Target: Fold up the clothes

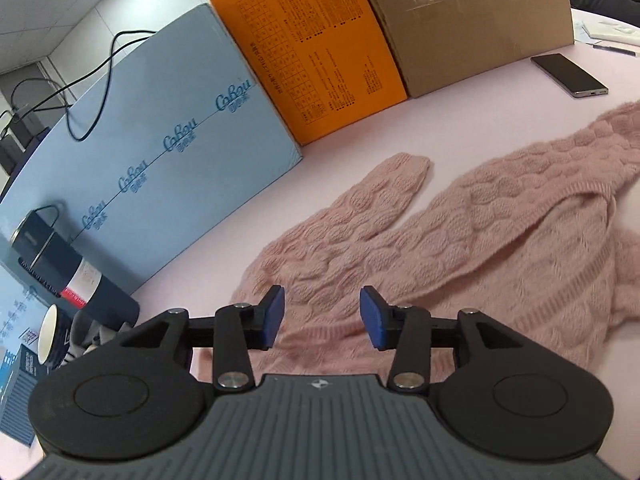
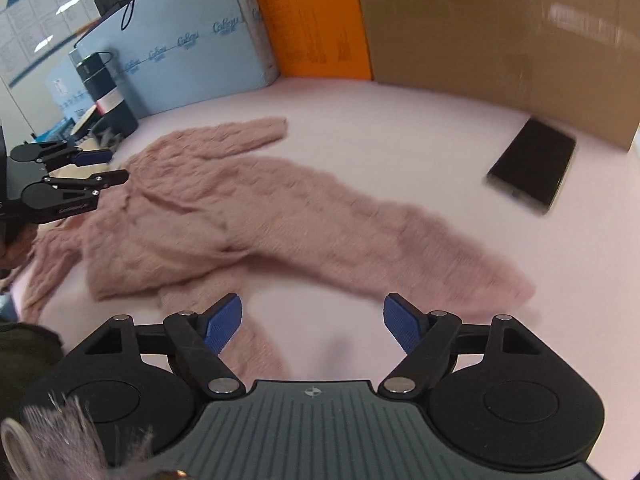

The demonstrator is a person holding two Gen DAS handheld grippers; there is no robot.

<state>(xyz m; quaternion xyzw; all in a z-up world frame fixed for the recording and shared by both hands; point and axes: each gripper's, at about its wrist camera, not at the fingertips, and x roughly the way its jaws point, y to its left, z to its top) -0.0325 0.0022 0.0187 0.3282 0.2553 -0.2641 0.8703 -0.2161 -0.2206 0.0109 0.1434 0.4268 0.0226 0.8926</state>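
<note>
On pale pink counter, pink cable-knit sweater half folded; left tongs, right tongs spread, empty. Regrip 12-o'clock sleeve, fold inward flat.

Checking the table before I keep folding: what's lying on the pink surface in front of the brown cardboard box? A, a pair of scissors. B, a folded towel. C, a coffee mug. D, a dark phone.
D: a dark phone lies flat on the pink table in front of the brown cardboard box, apart from the pink sweater.

Sweater on table, boxes behind (phone right)
</note>
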